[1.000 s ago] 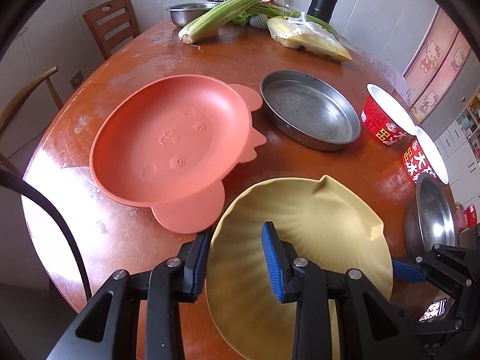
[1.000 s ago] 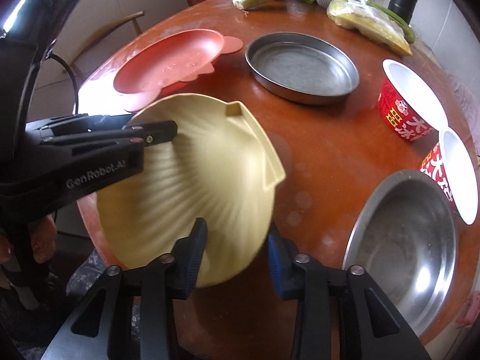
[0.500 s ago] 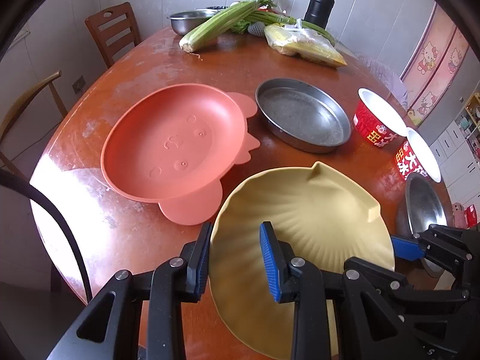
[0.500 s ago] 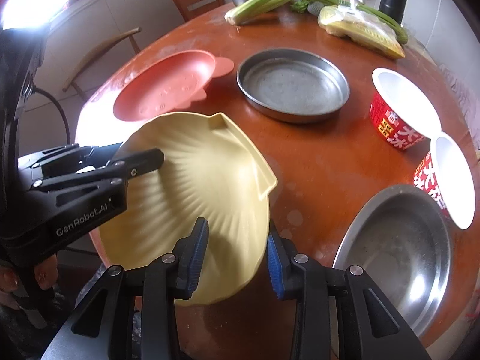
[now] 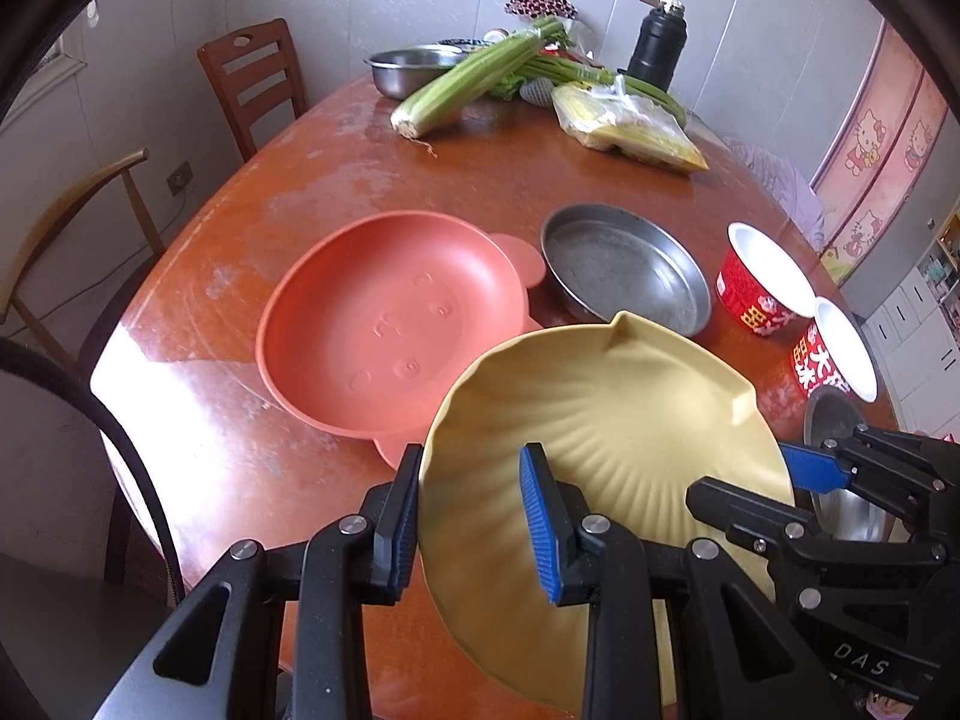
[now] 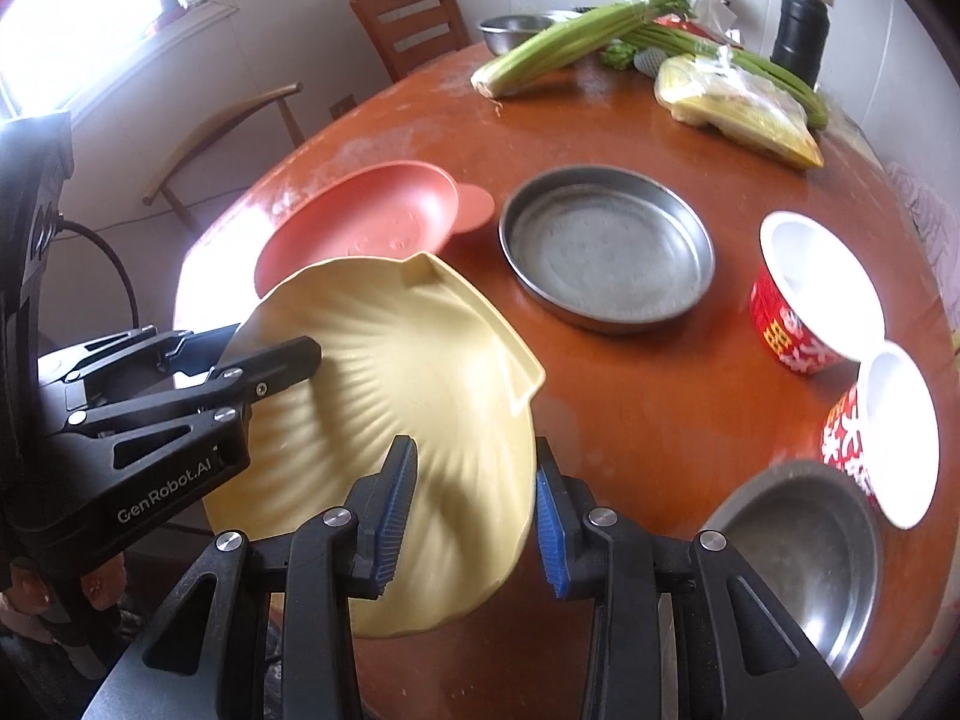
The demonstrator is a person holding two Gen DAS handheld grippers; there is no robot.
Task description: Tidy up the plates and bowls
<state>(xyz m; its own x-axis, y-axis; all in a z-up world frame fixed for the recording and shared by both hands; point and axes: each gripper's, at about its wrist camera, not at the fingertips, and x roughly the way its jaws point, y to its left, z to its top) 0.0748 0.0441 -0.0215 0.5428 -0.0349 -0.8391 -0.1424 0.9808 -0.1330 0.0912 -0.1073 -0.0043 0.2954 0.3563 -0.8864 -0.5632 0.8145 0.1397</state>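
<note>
A yellow shell-shaped plate (image 5: 606, 420) (image 6: 396, 372) hangs above the near part of the round brown table (image 5: 492, 180) (image 6: 636, 384). My left gripper (image 5: 471, 516) (image 6: 273, 354) is shut on its left rim. On the plate's right rim my right gripper (image 6: 474, 510) (image 5: 804, 474) is shut too. Just beyond lies an orange bear-shaped plate (image 5: 390, 324) (image 6: 360, 216), and to its right a flat steel pan (image 5: 624, 267) (image 6: 606, 246).
Two red paper bowls (image 6: 816, 288) (image 6: 888, 432) and a steel bowl (image 6: 798, 552) stand at the right. At the far side lie celery (image 5: 474, 78), a bag of corn (image 5: 624, 126), a black flask (image 5: 657, 48) and another steel bowl (image 5: 414, 66). Wooden chairs (image 5: 252, 78) stand at the left.
Both grippers have risen with the yellow plate, which now hangs higher above the table. Its left edge now overlaps the orange plate in the left wrist view.
</note>
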